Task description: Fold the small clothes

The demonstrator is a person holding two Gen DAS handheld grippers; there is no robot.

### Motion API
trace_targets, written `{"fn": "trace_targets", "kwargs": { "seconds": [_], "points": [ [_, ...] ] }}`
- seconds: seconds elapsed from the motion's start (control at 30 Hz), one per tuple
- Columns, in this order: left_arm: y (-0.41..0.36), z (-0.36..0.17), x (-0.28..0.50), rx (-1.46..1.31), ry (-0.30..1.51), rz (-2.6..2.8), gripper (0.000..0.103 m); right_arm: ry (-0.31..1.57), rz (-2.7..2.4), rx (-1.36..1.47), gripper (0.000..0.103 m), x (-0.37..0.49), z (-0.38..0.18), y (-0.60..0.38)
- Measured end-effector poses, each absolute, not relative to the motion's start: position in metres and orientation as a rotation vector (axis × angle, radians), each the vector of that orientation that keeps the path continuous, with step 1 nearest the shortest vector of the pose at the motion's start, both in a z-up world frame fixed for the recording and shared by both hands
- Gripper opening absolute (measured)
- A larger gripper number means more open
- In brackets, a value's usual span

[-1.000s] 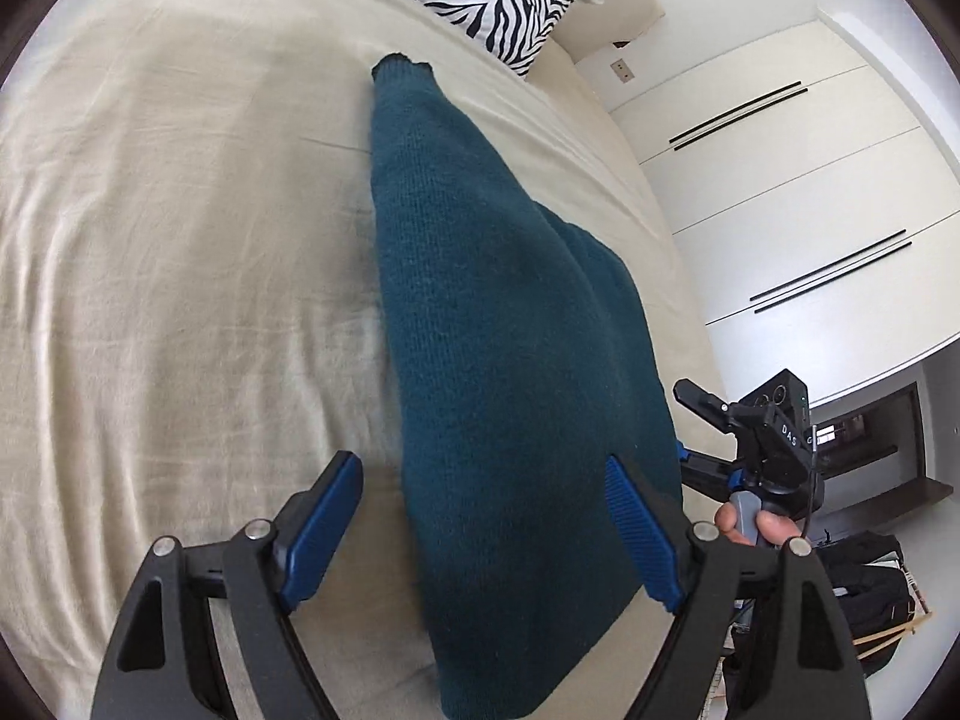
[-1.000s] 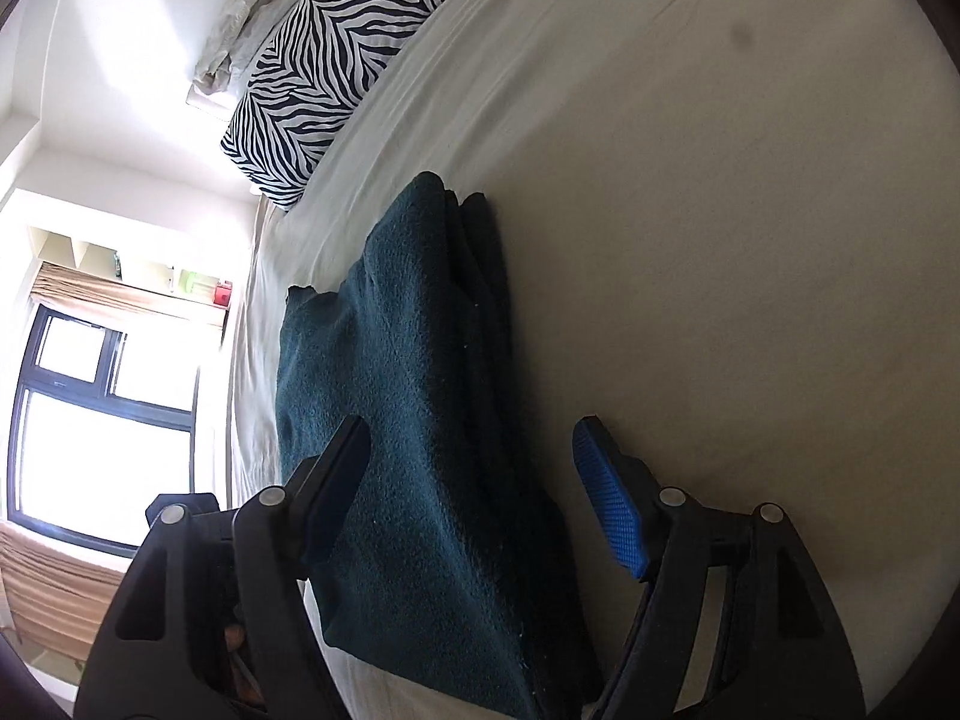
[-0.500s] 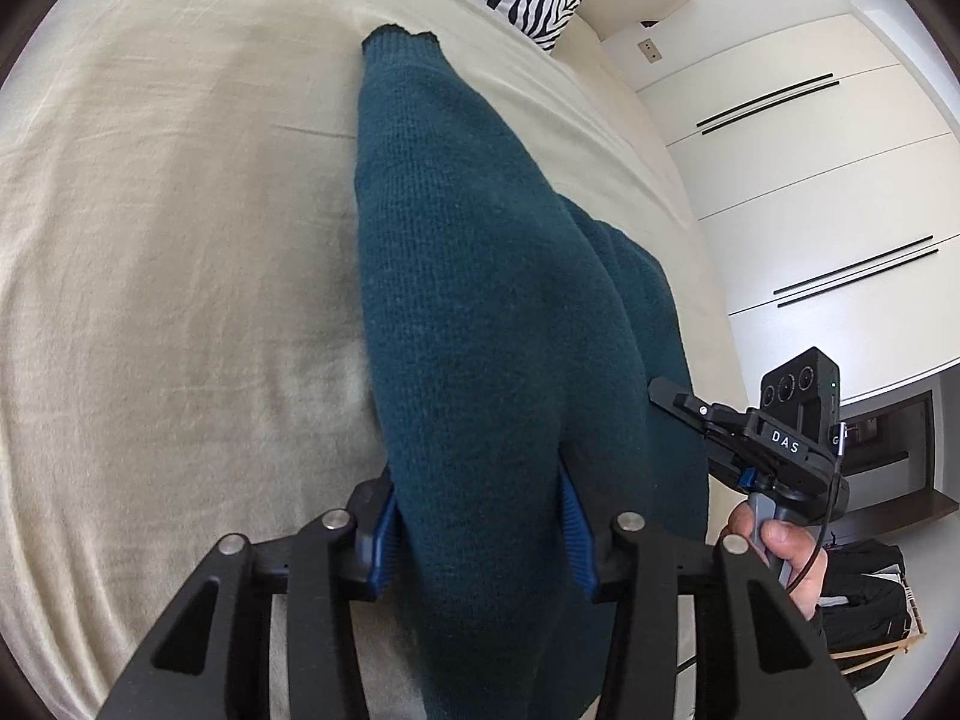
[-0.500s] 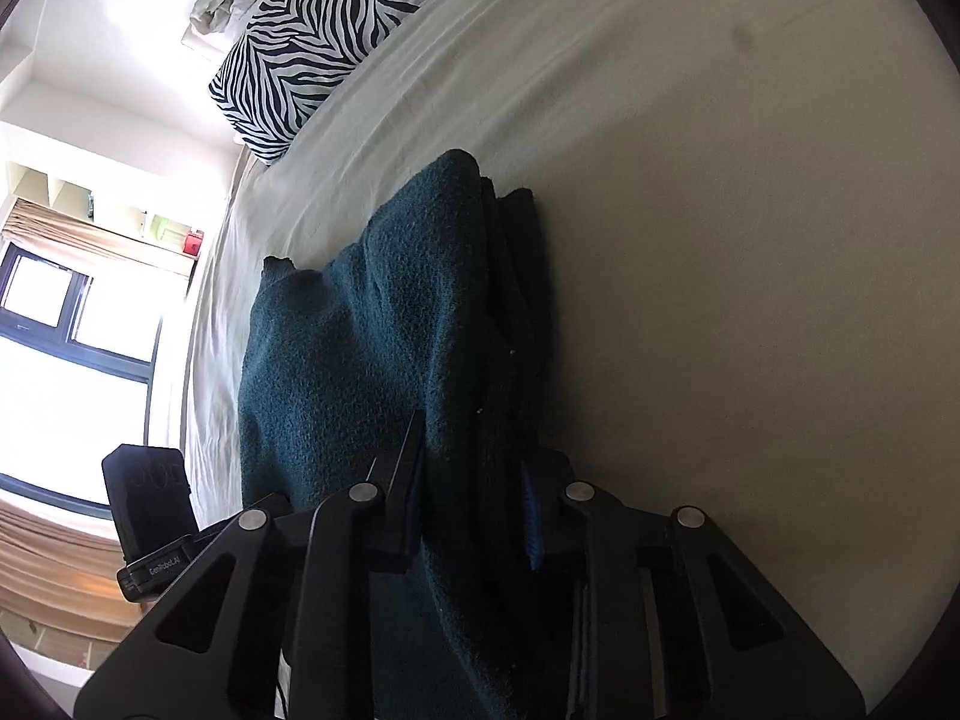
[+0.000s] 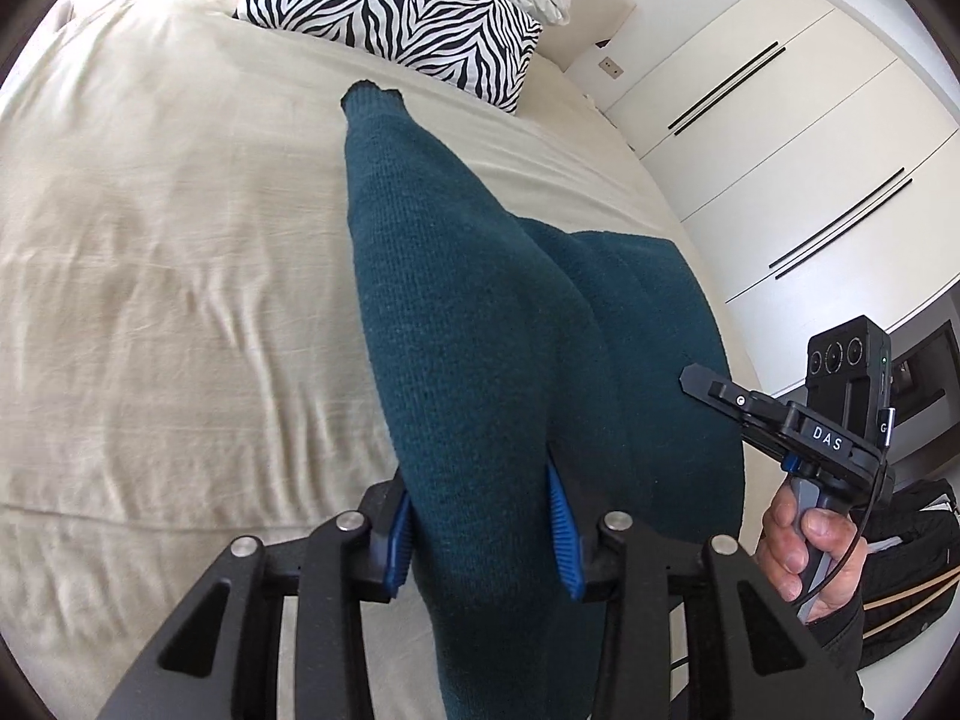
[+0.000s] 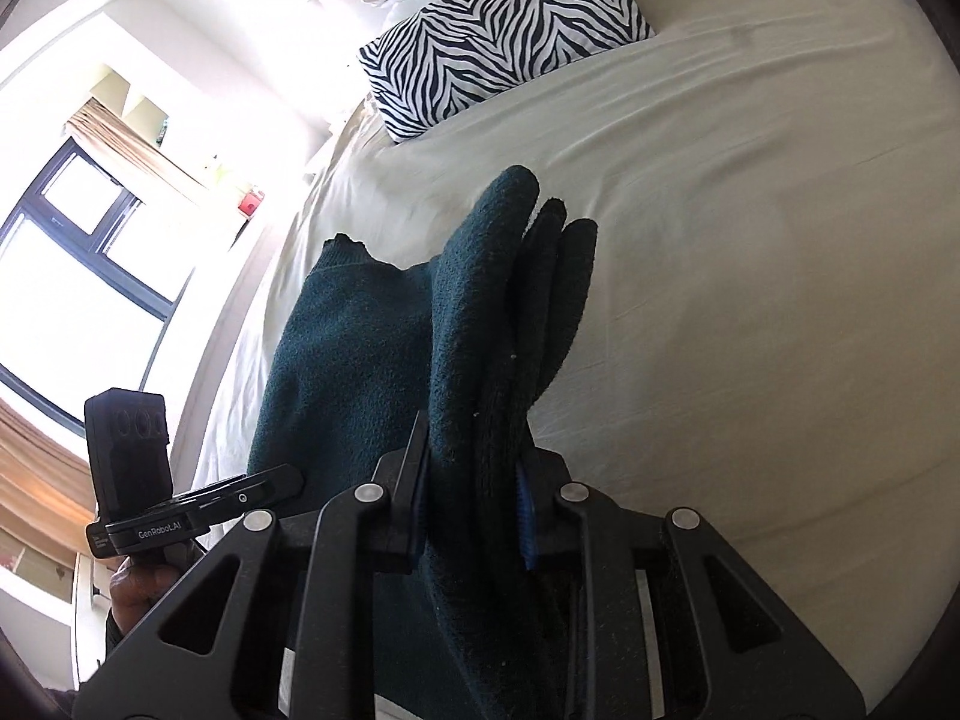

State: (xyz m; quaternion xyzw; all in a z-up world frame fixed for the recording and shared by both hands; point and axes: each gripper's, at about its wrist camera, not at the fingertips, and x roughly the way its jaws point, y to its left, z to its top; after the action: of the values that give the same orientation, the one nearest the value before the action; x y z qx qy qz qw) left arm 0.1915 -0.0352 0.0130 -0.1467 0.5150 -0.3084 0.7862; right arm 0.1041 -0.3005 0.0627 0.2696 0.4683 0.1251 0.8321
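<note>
A dark teal knit sweater [image 5: 480,300] lies lengthwise on the cream bed [image 5: 180,240], its near end lifted off the sheet. In the left wrist view, my left gripper [image 5: 480,516] has its blue pads pressed on a bunched fold of the sweater, and the jaws are closing. My right gripper [image 6: 471,498] is shut on the sweater's [image 6: 360,360] stacked folded layers, which hang from its jaws above the bed [image 6: 750,300]. The two grippers hold neighbouring parts of the same near edge.
A zebra-striped pillow [image 5: 408,12] and crumpled white bedding lie at the head of the bed. White wardrobe doors [image 5: 780,120] stand on the right, with a dark bag [image 5: 912,540] on the floor. A hand [image 5: 804,546] holds the right gripper's handle. A bright window [image 6: 78,276] lies past the bed's far side.
Both grippers were open over the flat sweater, then closed on its near edge. They have since risen, lifting the cloth off the sheet.
</note>
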Motion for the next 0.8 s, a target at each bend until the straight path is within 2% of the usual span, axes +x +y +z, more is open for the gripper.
{"fn": "trace_targets", "kwargs": {
  "seconds": [0.17, 0.4, 0.5, 0.63, 0.8],
  "points": [
    [0.009, 0.011, 0.158, -0.262, 1.095, -0.606, 0.041, 1.025, 0.335, 0.577, 0.021, 0.081, 0.051, -0.236],
    [0.051, -0.033, 0.138, -0.273, 1.146, -0.541, 0.043, 1.102, 0.374, 0.629, 0.021, 0.062, 0.009, -0.193],
    [0.058, -0.055, 0.138, -0.294, 1.168, -0.526, 0.047, 1.128, 0.332, 0.65, 0.022, 0.051, -0.014, -0.198],
    [0.06, -0.066, 0.137, -0.298, 1.152, -0.521, 0.064, 1.13, 0.344, 0.802, 0.023, 0.049, -0.048, -0.218],
    [0.064, -0.073, 0.135, -0.33, 1.143, -0.536, 0.067, 1.09, 0.382, 0.937, 0.025, 0.049, -0.078, -0.231]
  ]
}}
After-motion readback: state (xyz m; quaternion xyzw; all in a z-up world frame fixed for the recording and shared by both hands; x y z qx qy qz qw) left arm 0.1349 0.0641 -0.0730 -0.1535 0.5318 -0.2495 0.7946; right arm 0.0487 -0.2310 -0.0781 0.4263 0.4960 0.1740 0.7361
